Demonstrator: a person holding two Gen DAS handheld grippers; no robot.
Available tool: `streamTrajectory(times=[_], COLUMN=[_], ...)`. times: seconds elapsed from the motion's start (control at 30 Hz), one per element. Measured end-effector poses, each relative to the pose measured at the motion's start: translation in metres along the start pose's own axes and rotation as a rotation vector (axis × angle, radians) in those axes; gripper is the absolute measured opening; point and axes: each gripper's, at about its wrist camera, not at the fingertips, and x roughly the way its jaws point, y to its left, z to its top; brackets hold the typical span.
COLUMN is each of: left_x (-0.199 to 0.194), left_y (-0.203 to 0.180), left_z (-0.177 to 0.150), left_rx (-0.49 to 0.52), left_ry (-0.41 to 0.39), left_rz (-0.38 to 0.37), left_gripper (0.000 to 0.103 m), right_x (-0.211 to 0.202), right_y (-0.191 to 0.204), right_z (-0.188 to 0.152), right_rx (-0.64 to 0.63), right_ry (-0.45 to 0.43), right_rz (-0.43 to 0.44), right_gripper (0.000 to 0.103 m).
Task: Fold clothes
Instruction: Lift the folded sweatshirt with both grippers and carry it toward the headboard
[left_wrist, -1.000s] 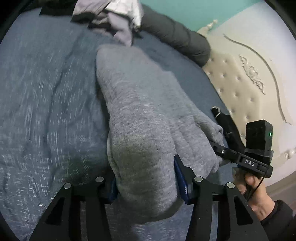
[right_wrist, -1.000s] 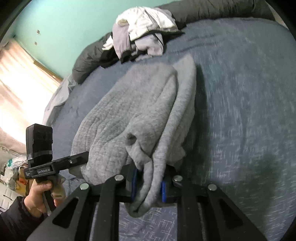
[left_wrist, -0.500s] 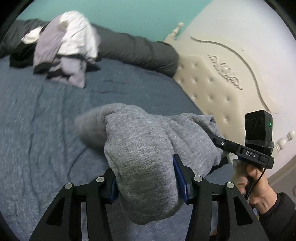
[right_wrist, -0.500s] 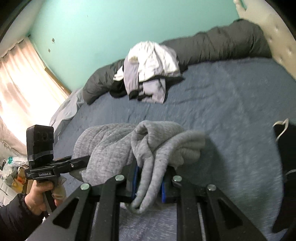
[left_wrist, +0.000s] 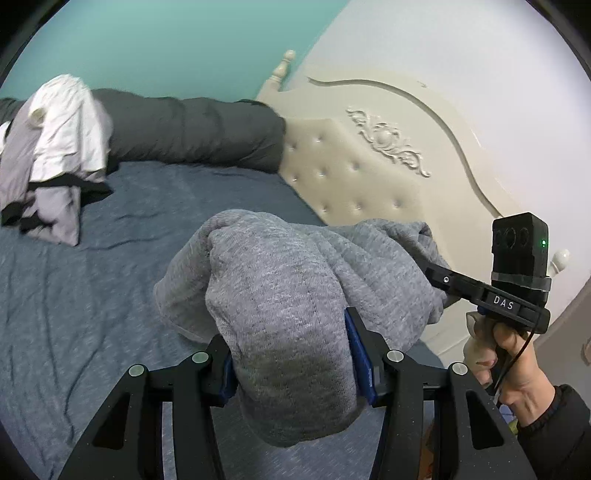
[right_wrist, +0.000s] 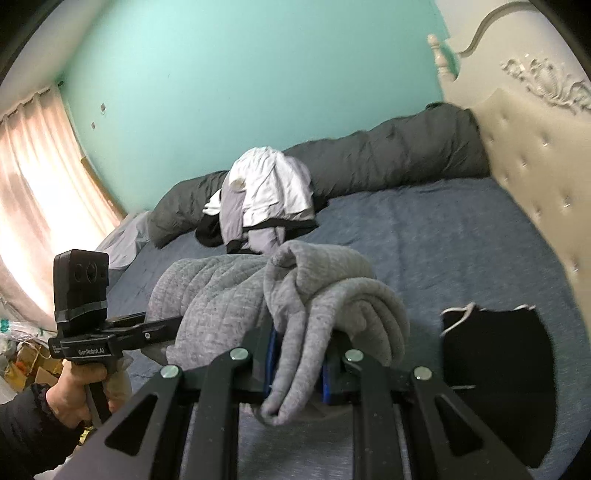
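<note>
Left wrist view: your left gripper (left_wrist: 291, 354) clamps a thick bunch of the grey sweater (left_wrist: 295, 280), jaws about half apart. Your right gripper (right_wrist: 297, 363) pinches a thinner fold, jaws nearly closed. The sweater hangs above the bed (left_wrist: 74, 295); clothes pile (left_wrist: 51, 147) at 10 o'clock.

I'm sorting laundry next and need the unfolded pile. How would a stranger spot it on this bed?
Start at the long dark grey bolster along the teal wall. Leaning against its middle, on the blue bedspread, sits the clothes pile. It is the only crumpled white-and-lilac heap with black trim, unlike the grey sweater.
</note>
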Motion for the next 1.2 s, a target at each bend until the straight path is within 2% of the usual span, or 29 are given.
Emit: streamTrajectory(times=[0.4, 0.77, 1.03, 1.13, 1.2], left_x=[0.078, 0.166, 0.215, 0.228, 0.241], left_y=[-0.07, -0.105, -0.128, -0.129, -0.125], left_z=[0.035, 0.05, 0.072, 0.071, 0.062], left_rx=[0.068, 0.101, 0.139, 0.15, 0.144], left_ry=[0.027, 0.062, 0.016, -0.012, -0.011], left_rz=[-0.03, -0.017, -0.007, -0.002, 0.004], left_gripper=[0.054, 0.054, 0.054, 0.054, 0.054], right_x=[-0.05, -0.054, -0.061, -0.058, -0.049], right_y=[-0.083, -0.156, -0.197, -0.212, -0.223], right_z=[0.019, 0.042, 0.064, 0.061, 0.051], right_rx=[0.029, 0.025, 0.017, 0.026, 0.037], right_ry=[-0.057, -0.073, -0.147, -0.169, -0.154], right_rz=[-0.05, -0.1, -0.147, -0.151, -0.158], right_gripper=[0.017, 0.017, 0.017, 0.017, 0.017])
